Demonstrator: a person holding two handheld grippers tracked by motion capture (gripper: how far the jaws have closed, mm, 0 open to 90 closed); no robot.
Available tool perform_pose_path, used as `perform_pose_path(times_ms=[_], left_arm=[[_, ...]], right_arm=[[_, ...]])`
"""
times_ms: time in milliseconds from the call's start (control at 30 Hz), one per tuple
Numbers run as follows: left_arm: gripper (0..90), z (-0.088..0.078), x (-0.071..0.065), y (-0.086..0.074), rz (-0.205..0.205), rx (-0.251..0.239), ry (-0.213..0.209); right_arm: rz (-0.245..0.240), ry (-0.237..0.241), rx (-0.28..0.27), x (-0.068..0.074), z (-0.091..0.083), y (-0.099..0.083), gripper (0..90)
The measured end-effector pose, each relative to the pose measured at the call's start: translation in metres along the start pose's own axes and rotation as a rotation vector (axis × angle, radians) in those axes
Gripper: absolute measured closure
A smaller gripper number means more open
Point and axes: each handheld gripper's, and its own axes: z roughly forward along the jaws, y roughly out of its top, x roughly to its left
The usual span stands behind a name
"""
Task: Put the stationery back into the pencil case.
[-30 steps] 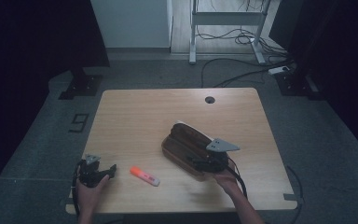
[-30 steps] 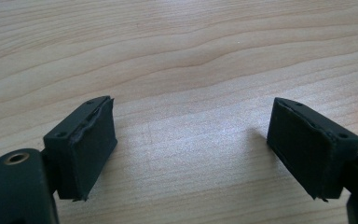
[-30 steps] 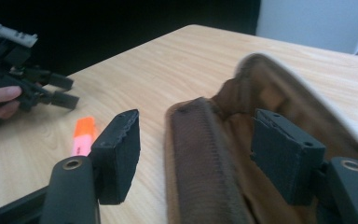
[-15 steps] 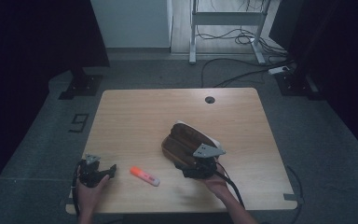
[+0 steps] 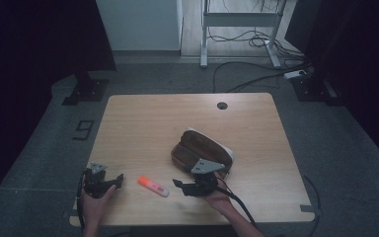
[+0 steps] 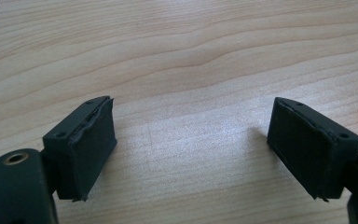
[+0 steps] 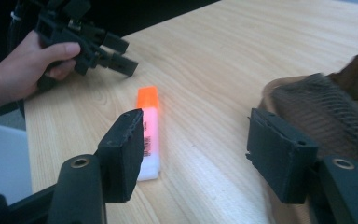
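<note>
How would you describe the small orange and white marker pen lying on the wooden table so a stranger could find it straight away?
Start at the light wooden table and look along its near edge, between the two black handheld grippers. There lies a short marker pen with a bright orange cap and a pale body, flat on the wood to the left of the brown mesh-lined pouch. It is the one brightly coloured thing on the table.

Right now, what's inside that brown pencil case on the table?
The brown pencil case lies open, and the right gripper view shows dark mesh lining inside. Nothing else is visible in it; its deeper part is hidden. The orange highlighter lies outside on the table.
</note>
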Motion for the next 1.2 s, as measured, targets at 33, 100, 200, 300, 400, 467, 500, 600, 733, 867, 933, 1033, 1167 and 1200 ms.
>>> perform_pose_path(times_ms=[33, 100, 200, 300, 400, 467, 500, 600, 733, 867, 933, 1033, 1167, 1200], left_arm=[[15.0, 0.0, 0.0, 0.0, 0.0, 0.0, 0.0], [15.0, 0.0, 0.0, 0.0, -0.001, -0.001, -0.001], [15.0, 0.0, 0.0, 0.0, 0.001, 0.001, 0.0], [15.0, 0.0, 0.0, 0.0, 0.001, 0.001, 0.001], [15.0, 0.0, 0.0, 0.0, 0.0, 0.0, 0.001], [15.0, 0.0, 0.0, 0.0, 0.0, -0.001, 0.001], [15.0, 0.0, 0.0, 0.0, 0.0, -0.001, 0.001], [15.0, 0.0, 0.0, 0.0, -0.001, -0.001, -0.001], [15.0, 0.0, 0.0, 0.0, -0.002, -0.002, -0.001], [15.0, 0.0, 0.0, 0.0, -0.002, -0.002, -0.001], [15.0, 0.0, 0.0, 0.0, -0.002, -0.002, -0.001], [15.0, 0.0, 0.0, 0.0, -0.004, -0.001, -0.004], [15.0, 0.0, 0.0, 0.0, -0.003, -0.002, -0.002], [15.0, 0.0, 0.0, 0.0, -0.002, -0.002, -0.002]], right_arm=[[0.0, 0.0, 0.0, 0.0, 0.0, 0.0, 36.0], [-0.003, 0.004, 0.007, 0.003, 0.005, -0.001, 36.5], [-0.011, 0.004, 0.021, 0.007, 0.01, -0.002, 37.7], [-0.019, 0.004, 0.034, 0.013, 0.015, -0.003, 39.0], [-0.028, -0.008, 0.063, 0.019, 0.025, -0.005, 39.2], [-0.026, -0.008, 0.07, 0.02, 0.028, -0.006, 39.2], [-0.036, -0.002, 0.081, 0.024, 0.034, -0.008, 39.9], [-0.054, -0.004, 0.092, 0.029, 0.039, -0.008, 40.8], [-0.062, 0.006, 0.12, 0.037, 0.053, -0.01, 45.4], [-0.071, 0.015, 0.168, 0.042, 0.065, -0.013, 49.5], [-0.093, 0.012, 0.205, 0.045, 0.071, -0.015, 51.0], [-0.117, 0.001, 0.226, 0.047, 0.074, -0.017, 52.7], [-0.145, -0.018, 0.256, 0.05, 0.079, -0.02, 54.2], [-0.153, -0.022, 0.261, 0.051, 0.08, -0.02, 54.3]])
